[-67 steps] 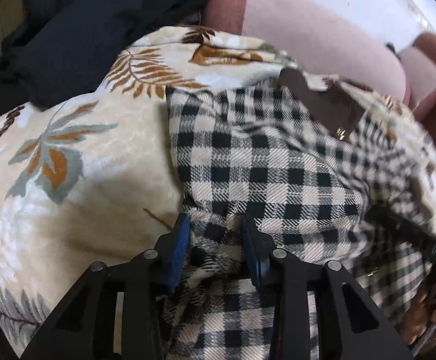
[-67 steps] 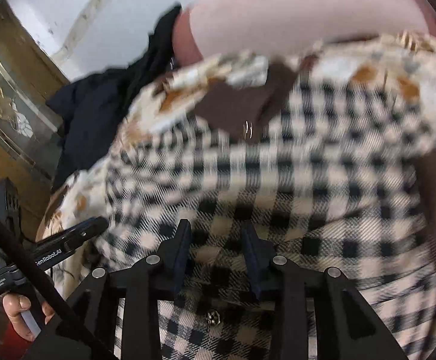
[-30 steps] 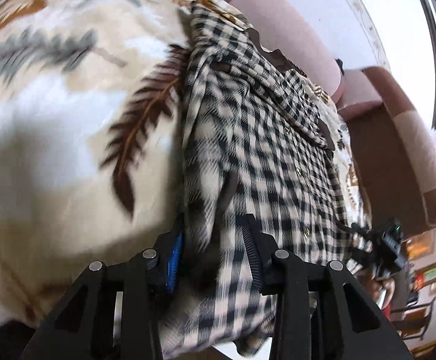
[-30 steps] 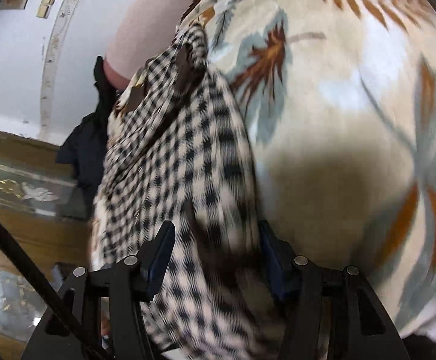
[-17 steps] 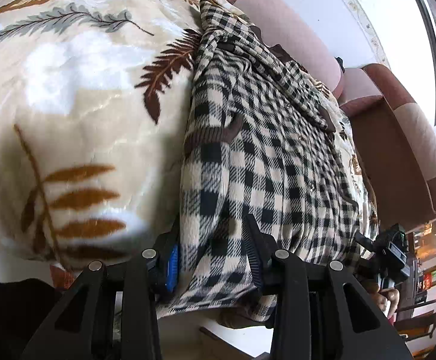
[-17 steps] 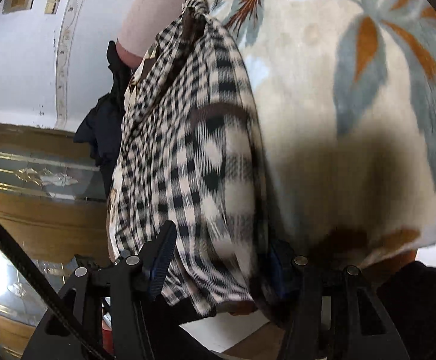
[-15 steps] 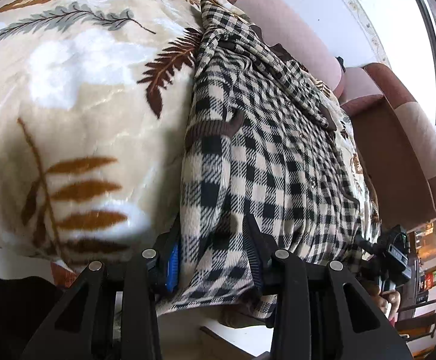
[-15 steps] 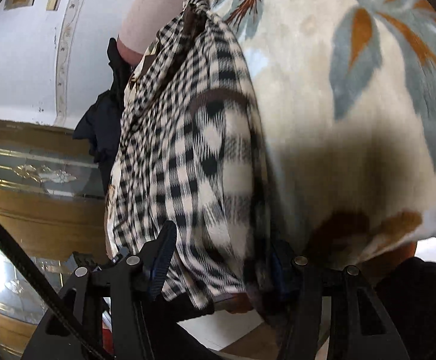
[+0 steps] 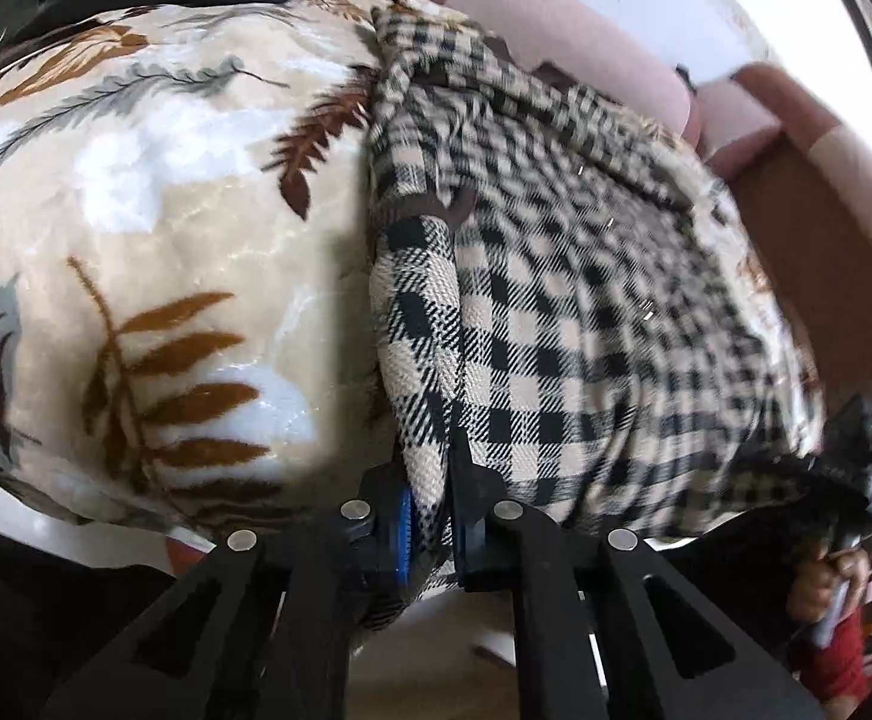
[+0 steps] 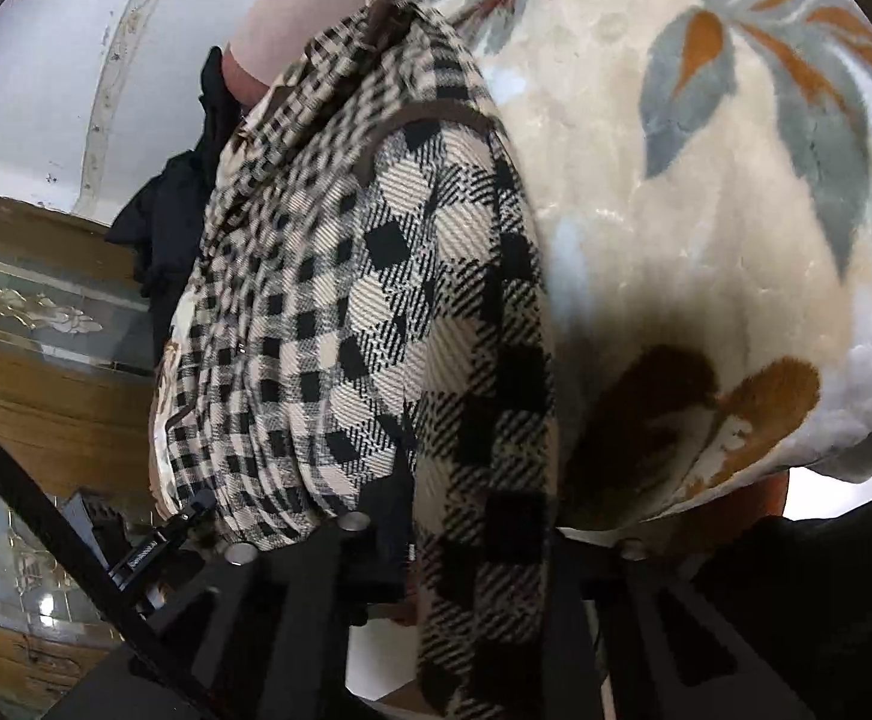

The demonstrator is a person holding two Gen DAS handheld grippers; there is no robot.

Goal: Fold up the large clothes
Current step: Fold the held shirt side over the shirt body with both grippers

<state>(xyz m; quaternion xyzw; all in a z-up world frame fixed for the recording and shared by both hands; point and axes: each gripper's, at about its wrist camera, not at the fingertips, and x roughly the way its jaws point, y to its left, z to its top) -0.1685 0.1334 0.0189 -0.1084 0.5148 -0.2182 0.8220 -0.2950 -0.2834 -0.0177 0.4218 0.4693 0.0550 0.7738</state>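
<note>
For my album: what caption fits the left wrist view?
Left gripper closing on checked shirt's hem, atop leaf-print blanket.

one checked garment (image 9: pixel 586 330), one leaf-print blanket (image 9: pixel 153 228), one pink sofa (image 9: pixel 556 30), two grippers, left gripper (image 9: pixel 429 510), right gripper (image 10: pixel 472 534)

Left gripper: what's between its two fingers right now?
In the left wrist view, the left gripper is closing on a bunched fold of the checked garment, at the hem where it hangs over the leaf-print blanket. Nothing else sits between them.
</note>
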